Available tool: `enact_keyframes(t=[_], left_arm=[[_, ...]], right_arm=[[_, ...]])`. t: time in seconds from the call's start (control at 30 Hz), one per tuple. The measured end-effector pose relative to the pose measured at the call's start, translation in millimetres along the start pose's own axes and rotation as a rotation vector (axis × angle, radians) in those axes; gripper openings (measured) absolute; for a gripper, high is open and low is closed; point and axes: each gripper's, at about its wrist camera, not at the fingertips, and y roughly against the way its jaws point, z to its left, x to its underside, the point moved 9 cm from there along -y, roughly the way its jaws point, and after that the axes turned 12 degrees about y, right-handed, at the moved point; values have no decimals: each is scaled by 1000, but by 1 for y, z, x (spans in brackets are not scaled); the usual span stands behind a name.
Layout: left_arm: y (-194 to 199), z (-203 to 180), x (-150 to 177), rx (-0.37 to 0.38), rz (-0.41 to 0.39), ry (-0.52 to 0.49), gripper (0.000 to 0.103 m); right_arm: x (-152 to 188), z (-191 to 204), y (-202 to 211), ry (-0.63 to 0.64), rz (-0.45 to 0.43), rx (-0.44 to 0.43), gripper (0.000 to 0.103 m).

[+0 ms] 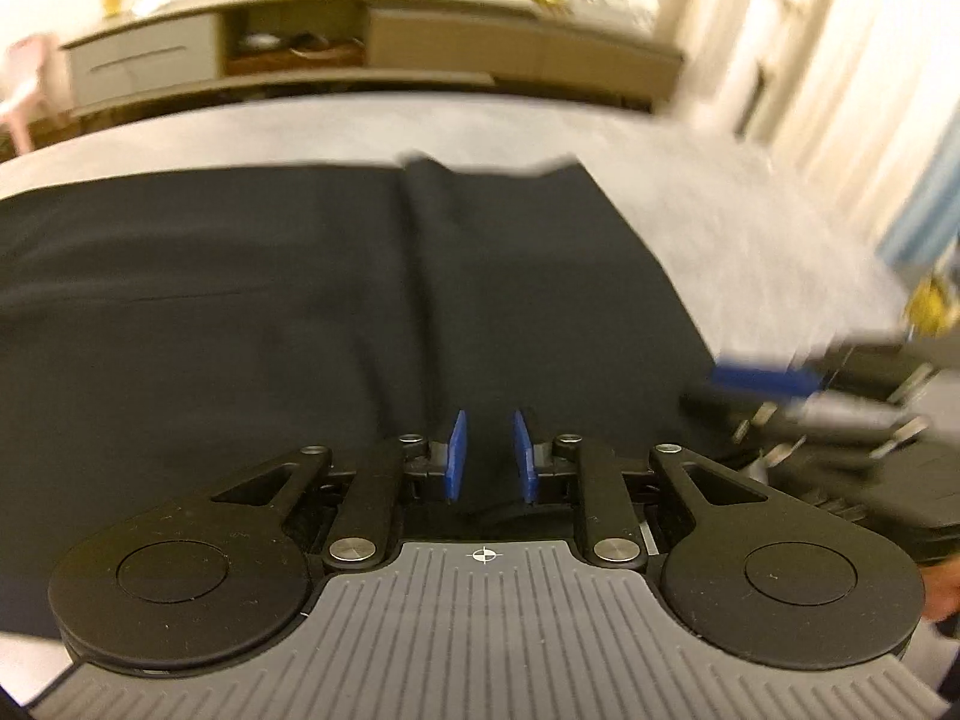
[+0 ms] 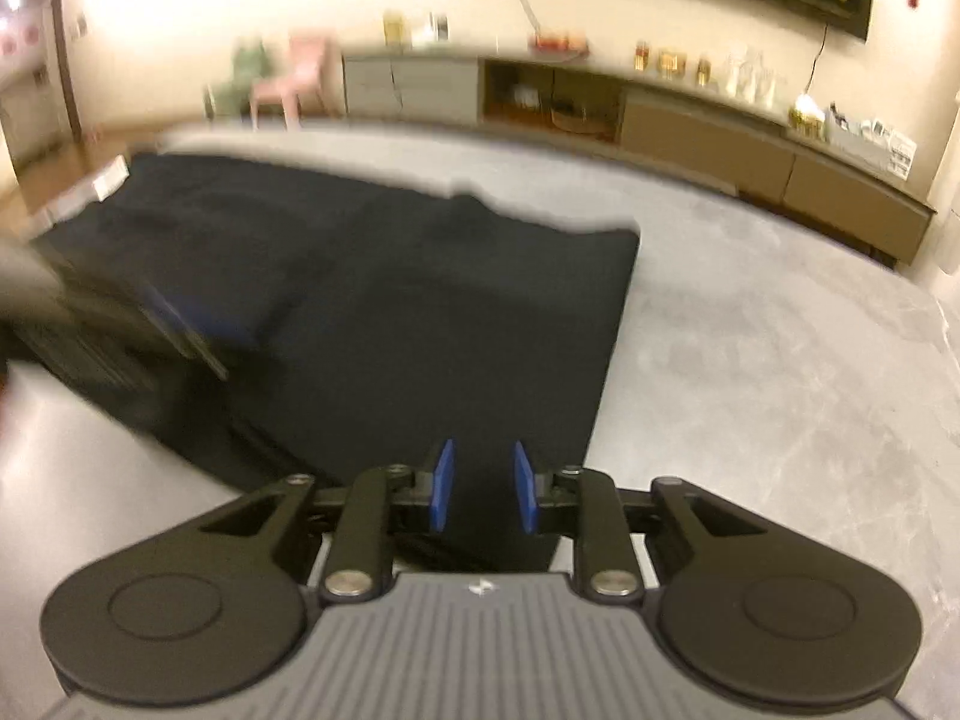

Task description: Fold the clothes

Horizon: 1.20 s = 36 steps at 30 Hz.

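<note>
While both wrist views are smeared at the edges, I can confirm the main items. My left hand-held gripper [image 1: 487,457] sits low over the black garment [image 1: 300,312], its blue pads [image 1: 457,456] parted by a narrow gap. Dark cloth shows in that gap, but neither pad presses on it that I can see; I record it as unclamped.

My right hand-held gripper [image 2: 480,486] stands likewise, blue pads [image 2: 443,485] parted narrowly, with the near edge of the garment [image 2: 384,312] running under them. No grip is visible.

The garment lies spread flat on the grey tabletop [image 1: 750,228], covering the left and centre of that surface. A raised crease [image 1: 420,252] runs from its far edge toward the left hand-held gripper. In the right wrist view the garment's right edge runs straight, with bare tabletop [image 2: 780,360] beside it. The far edge shows a small notch; I cannot tell which part of the garment it is.

Each hand-held gripper appears blurred in the other's view: the right one at the garment's right side [image 1: 798,396], the left one over its left part [image 2: 120,324].

Behind the tabletop stands a long low cabinet [image 2: 690,120] carrying small items, with a pink chair [image 2: 294,78] at its left.
</note>
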Motion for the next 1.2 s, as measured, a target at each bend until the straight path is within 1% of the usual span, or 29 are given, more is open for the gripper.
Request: enact_keyframes(t=[0.07, 0.1, 0.13, 0.17, 0.2, 0.23, 0.27, 0.3, 0.33, 0.37, 0.4, 0.43, 0.47, 0.5, 0.57, 0.6, 0.63, 0.7, 0.8, 0.87, 0.9, 0.93, 0.97, 1.0, 1.07, 1.17, 1.2], left_arm=[[34, 29, -8, -3, -56, 59, 14], [52, 49, -10, -16, -84, 94, 17], [70, 73, -12, -38, -114, 134, 22], [89, 100, -12, -60, -141, 189, 24], [107, 131, -10, -82, -166, 256, 26], [125, 162, -8, -104, -191, 324, 29], [142, 196, -4, -125, -215, 408, 30], [159, 234, 3, -144, -239, 505, 32], [173, 268, 9, -150, -259, 599, 33], [184, 298, 14, -147, -277, 691, 34], [195, 328, 19, -143, -295, 783, 36], [205, 354, 23, -130, -315, 860, 38], [213, 374, 26, -108, -335, 917, 40], [220, 392, 28, -83, -354, 964, 45], [227, 418, 30, -58, -363, 1026, 49], [230, 430, 31, -49, -364, 1053, 51], [230, 441, 32, -38, -360, 1076, 51], [226, 457, 35, -15, -344, 1116, 52], [219, 470, 39, 18, -322, 1145, 53], [214, 472, 41, 33, -308, 1139, 57], [212, 473, 42, 41, -301, 1136, 59], [210, 474, 42, 48, -294, 1133, 60], [206, 473, 42, 56, -286, 1127, 61], [201, 472, 40, 60, -275, 1117, 63], [193, 472, 34, 57, -264, 1103, 64], [182, 475, 24, 64, -284, 1118, 65], [178, 477, 20, 75, -296, 1130, 63]], right_arm=[[1, 1, -3, 39, 13, 48, 22], [-3, 2, 3, 46, 1, 73, 22], [-8, 3, 8, 53, -10, 97, 22], [-12, 4, 14, 60, -22, 122, 22], [-16, 5, 20, 67, -34, 146, 22], [-27, 18, 31, 73, -71, 145, 26], [-37, 31, 42, 80, -108, 143, 28], [-48, 44, 54, 86, -145, 141, 35], [-62, 72, 64, 111, -183, 96, 45], [-76, 101, 76, 136, -221, 51, 49], [-89, 140, 82, 191, -243, 3, 56], [-102, 178, 89, 246, -264, -45, 58], [-114, 215, 92, 303, -283, -86, 59], [-126, 253, 96, 360, -300, -127, 62], [-150, 335, 94, 488, -342, -209, 69], [-157, 371, 88, 530, -346, -248, 73], [-165, 407, 82, 572, -349, -287, 73], [-174, 435, 60, 609, -318, -304, 73], [-187, 477, 26, 664, -271, -330, 73], [-195, 505, 4, 700, -238, -347, 69], [-199, 519, -7, 718, -222, -355, 59], [-200, 518, -12, 705, -206, -358, 37], [-201, 516, -18, 691, -189, -361, 17], [-203, 515, -23, 678, -172, -365, 2], [-207, 508, -16, 631, -210, -376, 2], [-213, 501, 1, 554, -241, -416, 2], [-215, 501, 5, 539, -245, -425, 2]])
